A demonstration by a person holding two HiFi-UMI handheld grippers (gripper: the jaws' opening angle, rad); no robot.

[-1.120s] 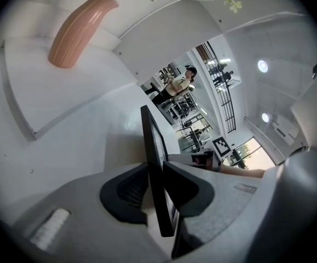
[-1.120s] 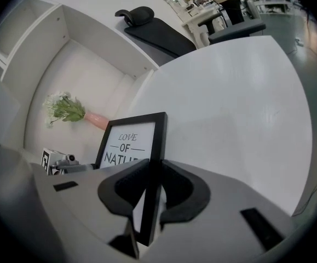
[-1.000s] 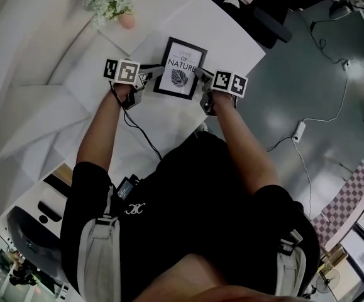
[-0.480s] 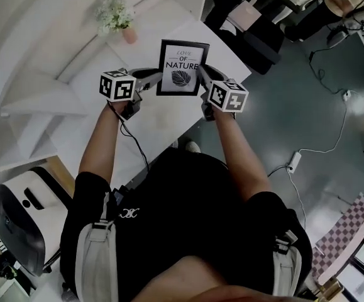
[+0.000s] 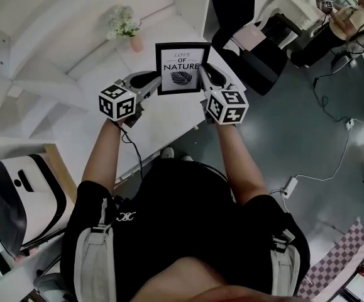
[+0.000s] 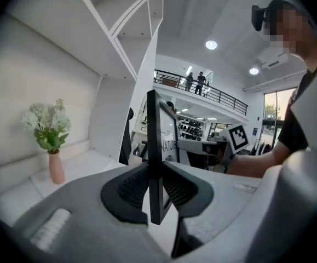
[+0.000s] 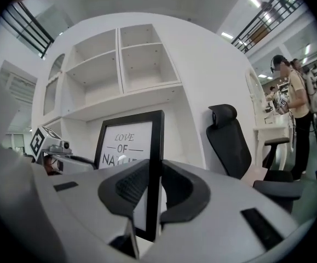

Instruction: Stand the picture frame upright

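A black picture frame (image 5: 182, 68) with a white print and a leaf on it is held up off the white table (image 5: 163, 115), its face turned toward the person. My left gripper (image 5: 152, 82) is shut on the frame's left edge (image 6: 154, 163). My right gripper (image 5: 205, 75) is shut on its right edge (image 7: 154, 185). In both gripper views the frame stands edge-on between the dark pads (image 6: 131, 188), which press it from both sides. The frame's back and any stand are hidden.
A pink vase of white flowers (image 5: 127, 27) stands on the table behind the left gripper, also in the left gripper view (image 6: 51, 141). White shelving (image 7: 120, 70) rises behind the table. A black office chair (image 7: 229, 141) stands at the right.
Both grippers have lifted the frame from lying flat on the table and tilted it up so it now stands nearly vertical in the air.
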